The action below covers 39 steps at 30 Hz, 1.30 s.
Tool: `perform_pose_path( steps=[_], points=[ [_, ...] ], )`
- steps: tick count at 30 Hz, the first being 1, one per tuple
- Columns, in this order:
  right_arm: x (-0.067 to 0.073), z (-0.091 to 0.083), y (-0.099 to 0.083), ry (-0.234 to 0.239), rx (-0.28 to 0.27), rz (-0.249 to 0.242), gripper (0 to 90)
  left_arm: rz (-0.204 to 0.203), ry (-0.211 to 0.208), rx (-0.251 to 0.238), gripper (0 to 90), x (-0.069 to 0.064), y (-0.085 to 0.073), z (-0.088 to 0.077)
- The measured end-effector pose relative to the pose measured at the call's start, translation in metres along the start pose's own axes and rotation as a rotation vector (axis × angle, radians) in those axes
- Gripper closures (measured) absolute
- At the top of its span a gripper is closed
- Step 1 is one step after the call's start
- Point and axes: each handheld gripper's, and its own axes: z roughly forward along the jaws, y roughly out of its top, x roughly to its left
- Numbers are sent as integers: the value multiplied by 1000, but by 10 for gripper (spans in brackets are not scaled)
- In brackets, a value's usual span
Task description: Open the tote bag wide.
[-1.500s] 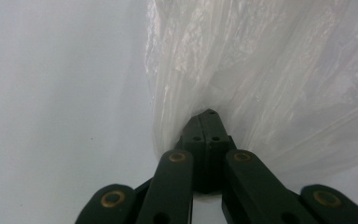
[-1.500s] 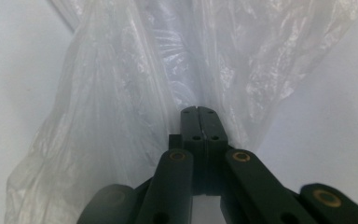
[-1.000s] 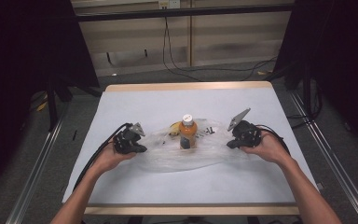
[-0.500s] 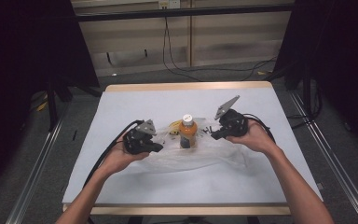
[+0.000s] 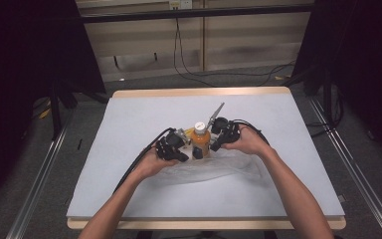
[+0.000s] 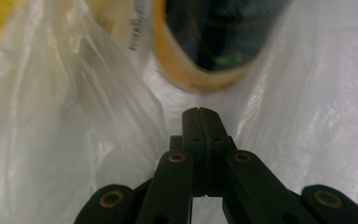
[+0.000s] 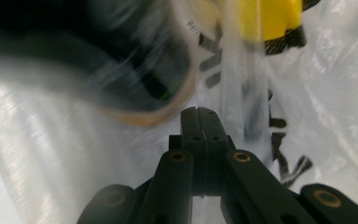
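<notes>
Orange bottle [image 5: 199, 141] (white cap) stands mid-table [image 5: 129, 114] at the clear plastic bag [image 5: 214, 168] mouth. Left gripper [image 5: 185, 145] and right gripper [image 5: 214, 142] flank it closely, each with jaws pressed together on bag film [image 6: 65, 121].

Nothing legible from here: dark print runs along the orange bottle [image 5: 199, 141] (upper left of the left gripper view, centre of the right gripper view), blurred behind plastic.
</notes>
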Motion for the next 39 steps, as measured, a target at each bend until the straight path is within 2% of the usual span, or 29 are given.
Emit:
perform_pose_path(
  steps=[1, 4, 5, 6, 7, 8, 9, 10, 12, 14, 15, 19, 20, 21, 22, 23, 24, 25, 27, 28, 29, 30, 31, 33, 34, 36, 39],
  points=[
    [0, 0, 0, 0, 0, 0, 900, 0, 0, 0, 900, 0, 0, 0],
    [-8, 4, 6, -2, 3, 29, 900, 34, -8, -3, 900, -11, -2, 2],
    [-12, 6, 8, 7, -4, 41, 900, 27, -19, -12, 900, -14, -3, 2],
    [-21, 12, 8, 9, -21, 77, 900, 45, -23, -19, 900, -19, -4, 2],
    [-21, 12, 8, 9, -21, 77, 900, 45, -23, -19, 900, -19, -4, 2],
    [-29, 14, 8, 23, -58, 105, 900, 60, -34, -29, 900, -25, -4, 3],
    [-29, 14, 8, 23, -58, 105, 900, 60, -34, -29, 900, -25, -4, 3],
    [-33, 15, 9, 26, -68, 120, 900, 76, -29, -35, 900, -28, -3, 4],
    [-41, 17, 11, 26, -85, 140, 900, 84, -40, -38, 900, -35, -1, 6],
    [-51, 19, 17, 0, -95, 165, 900, 117, -38, -28, 900, -44, 1, 8],
    [-51, 19, 17, 0, -95, 165, 900, 132, -45, -27, 900, -48, 2, 8],
    [-59, 21, 29, -76, -70, 170, 900, 185, -47, 3, 900, -72, 2, 8],
    [-62, 22, 33, -95, -61, 169, 900, 217, -50, 26, 900, -75, 3, 6],
    [-63, 22, 35, -106, -59, 167, 900, 230, -49, 34, 900, -79, 2, 6],
    [-65, 23, 38, -122, -49, 172, 900, 217, -54, 22, 900, -85, 1, 6],
    [-70, 24, 43, -147, -46, 173, 900, 227, -60, 15, 900, -92, -2, 6],
    [-72, 25, 44, -157, -45, 172, 900, 227, -60, 15, 900, -92, -2, 6],
    [-74, 25, 46, -175, -43, 184, 900, 268, -68, 34, 900, -97, -4, 3],
    [-76, 26, 47, -181, -47, 183, 900, 270, -57, 32, 900, -102, -6, 3],
    [-80, 26, 48, -199, -51, 206, 900, 264, -69, 23, 900, -107, -8, 3],
    [-80, 26, 48, -199, -51, 206, 900, 273, -73, 15, 900, -111, -10, 2],
    [-83, 27, 49, -210, -53, 221, 900, 296, -67, 28, 900, -113, -11, 1],
    [-85, 27, 50, -225, -43, 218, 900, 290, -70, 14, 900, -121, -13, 1],
    [-86, 27, 52, -233, -37, 216, 900, 297, -69, 14, 900, -123, -14, 1],
    [-87, 27, 55, -257, -21, 205, 900, 285, -69, 10, 900, -126, -15, 1],
    [-89, 30, 62, -316, 12, 207, 900, 297, -74, 18, 900, -128, -15, 0],
    [-93, 31, 64, -332, 7, 210, 900, 311, -71, 24, 900, -131, -16, -1]
  ],
)
